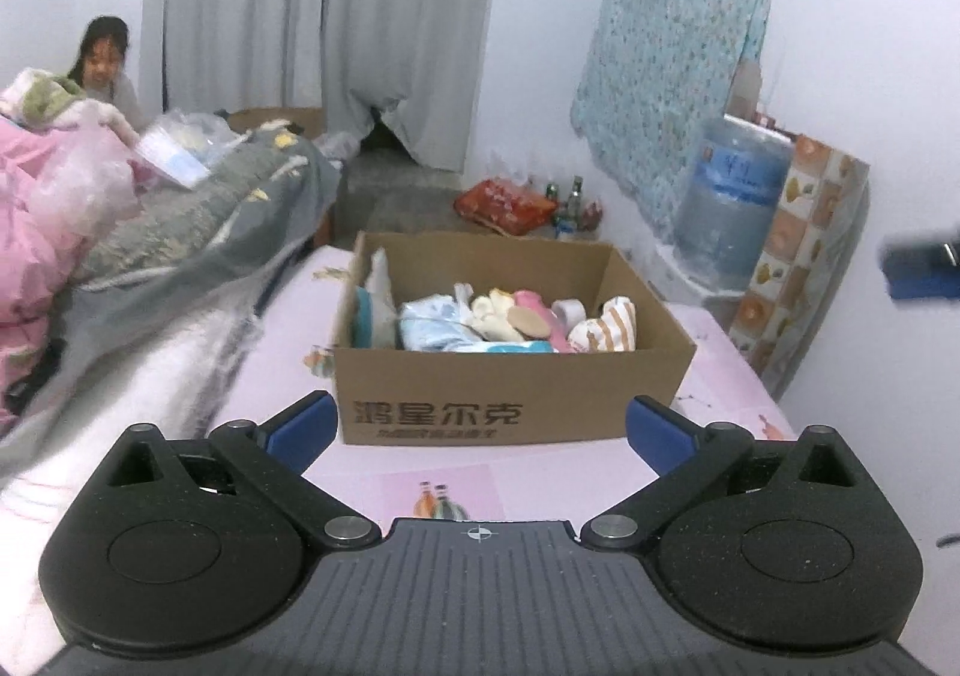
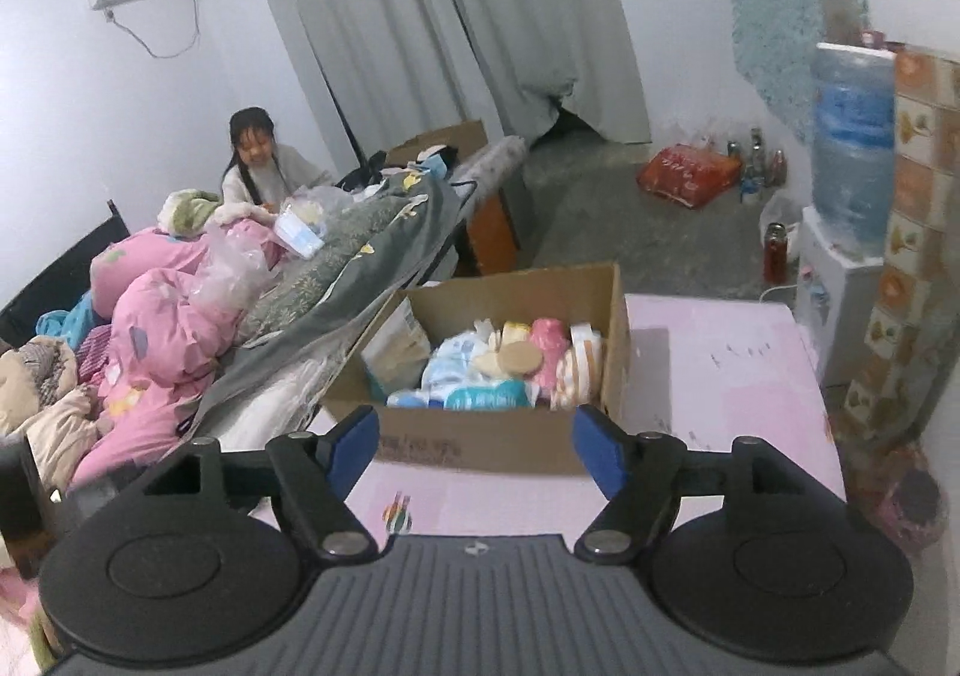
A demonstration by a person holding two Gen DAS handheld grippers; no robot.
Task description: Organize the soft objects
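Ribbed grey gripper [image 1: 480, 424] faces corrugated cardboard box [image 1: 510, 394].

The cardboard box [image 1: 510, 394] sits on the surface [image 1: 540, 472], soft items [image 1: 498, 322] inside it — bedding [image 1: 180, 232] piled left, water dispenser [image 1: 732, 208] behind right.

left gripper [image 1: 480, 424] — fingers wide, empty; right gripper [image 2: 475, 451] — fingers parted, empty
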